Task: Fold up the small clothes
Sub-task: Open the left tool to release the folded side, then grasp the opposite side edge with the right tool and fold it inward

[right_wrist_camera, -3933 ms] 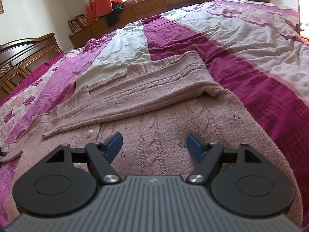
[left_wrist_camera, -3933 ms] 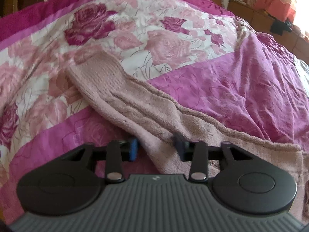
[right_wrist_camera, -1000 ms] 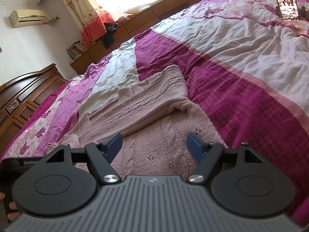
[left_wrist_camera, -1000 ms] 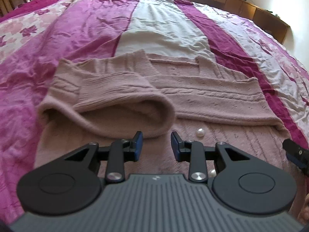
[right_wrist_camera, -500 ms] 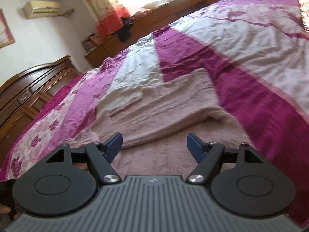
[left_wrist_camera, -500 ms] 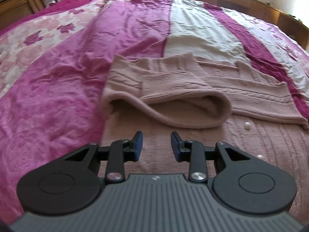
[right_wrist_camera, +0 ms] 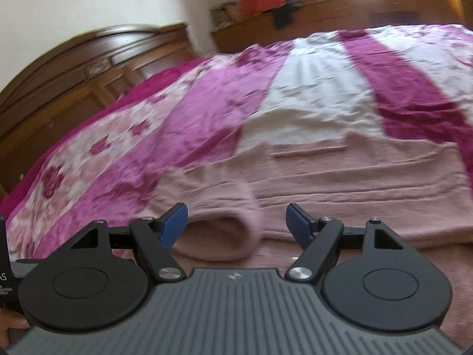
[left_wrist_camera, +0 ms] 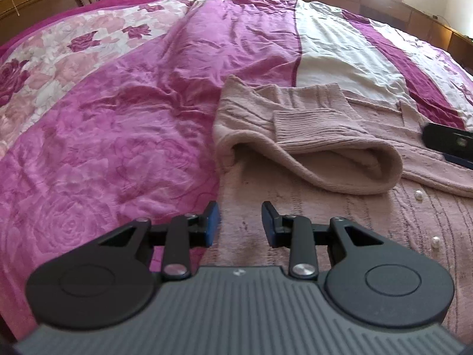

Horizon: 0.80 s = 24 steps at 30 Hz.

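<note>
We see our left gripper (left_wrist_camera: 238, 222) with jaws apart over the pink cardigan (left_wrist_camera: 340, 207); its folded sleeve (left_wrist_camera: 331, 148) lies at 1 o'clock.

Fuzzy ribbed knit sweater (left_wrist_camera: 325, 136); crinkled sheeny cloth bedspread (left_wrist_camera: 124, 136); polished wooden headboard (right_wrist_camera: 88, 59).

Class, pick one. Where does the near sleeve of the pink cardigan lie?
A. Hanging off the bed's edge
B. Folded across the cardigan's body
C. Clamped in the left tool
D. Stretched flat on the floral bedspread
B: the sleeve lies doubled over the cardigan, and the left tool is open and empty.
</note>
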Available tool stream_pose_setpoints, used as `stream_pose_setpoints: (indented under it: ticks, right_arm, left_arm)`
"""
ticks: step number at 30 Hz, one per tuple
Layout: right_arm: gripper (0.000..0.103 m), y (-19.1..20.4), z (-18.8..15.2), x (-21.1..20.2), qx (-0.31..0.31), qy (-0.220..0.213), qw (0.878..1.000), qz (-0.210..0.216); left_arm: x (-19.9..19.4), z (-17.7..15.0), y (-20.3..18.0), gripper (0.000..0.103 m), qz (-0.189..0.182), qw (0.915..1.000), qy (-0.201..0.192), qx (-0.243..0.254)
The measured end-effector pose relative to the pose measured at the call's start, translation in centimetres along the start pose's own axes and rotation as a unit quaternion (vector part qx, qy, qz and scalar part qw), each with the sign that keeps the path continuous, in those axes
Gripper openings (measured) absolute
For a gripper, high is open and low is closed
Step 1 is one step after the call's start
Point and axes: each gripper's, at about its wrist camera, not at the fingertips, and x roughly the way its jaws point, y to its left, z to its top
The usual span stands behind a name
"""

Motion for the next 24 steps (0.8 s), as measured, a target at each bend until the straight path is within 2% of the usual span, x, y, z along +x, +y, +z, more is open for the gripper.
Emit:
stream_pose_setpoints:
  ticks: [5,10,13,17,21,22,24]
  right_arm:
    - [0.079,1.6,0.3,4.4,0.066,0.054,0.994,0.062]
    - [0.078,2.1,0.2,8.9,0.130,0.089,0.985,0.075]
    - [0.075,1.8,0.1,11.4,0.163,0.094,0.980,0.060]
    - [0.057,0.7,-0.1,14.1,0.230,0.104,0.965,0.069]
    - [0.014,-0.4,-0.5,15.2,0.263,0.105,0.956,0.074]
    - [0.011,-0.7,-0.5,15.1,0.266,0.100,0.956,0.079]
    - [0.010,-1.2,-0.1,14.2,0.270,0.076,0.955,0.092]
  left_arm:
    - [0.5,-0.3,0.6,0.034,-0.005,0.9999,0.007,-0.010]
    - [0.8,-0.4,0.6,0.034,-0.011,0.9998,0.006,-0.012]
    - [1.0,-0.3,0.6,0.034,-0.012,0.9999,0.004,-0.011]
    - [1.3,0.0,0.8,0.034,-0.015,0.9998,0.003,-0.015]
    - [1.8,0.5,1.0,0.034,-0.017,0.9996,-0.002,-0.021]
    - [2.0,0.7,0.9,0.034,-0.018,0.9997,-0.004,-0.019]
    - [2.4,1.2,0.7,0.034,-0.015,0.9998,-0.009,-0.012]
